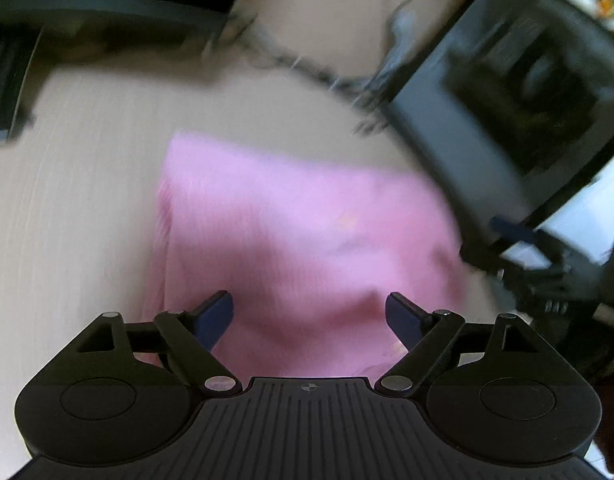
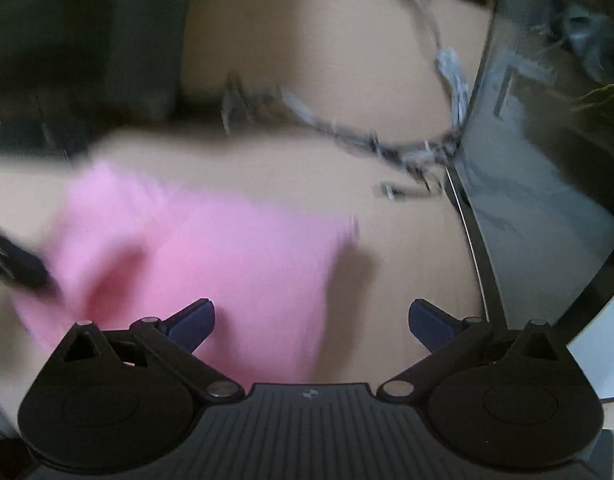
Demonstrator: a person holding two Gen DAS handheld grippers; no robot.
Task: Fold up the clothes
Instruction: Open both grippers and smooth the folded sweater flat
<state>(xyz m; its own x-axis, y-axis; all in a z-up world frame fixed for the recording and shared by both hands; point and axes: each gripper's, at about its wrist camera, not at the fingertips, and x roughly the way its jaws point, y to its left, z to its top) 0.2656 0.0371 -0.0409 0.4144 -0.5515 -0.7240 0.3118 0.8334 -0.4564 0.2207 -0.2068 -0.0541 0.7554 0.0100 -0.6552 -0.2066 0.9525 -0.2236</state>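
Only the left view shows monitor (image 1: 507,92) beside pink cloth (image 1: 291,240).

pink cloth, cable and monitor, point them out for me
pink cloth (image 1: 291,224), left wrist view, on the middle of its flat top face
cable (image 2: 347,132), right wrist view, on the blurred stretch lying across the table
monitor (image 1: 519,92), left wrist view, on its dark screen

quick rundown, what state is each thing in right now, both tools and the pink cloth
left tool: open, holding nothing, above the cloth's near part
right tool: open, holding nothing, over the cloth's right edge
pink cloth: on the table, already folded over by the look of it, surface rumpled; blur hides detail
cable: loose on the table, beyond the cloth
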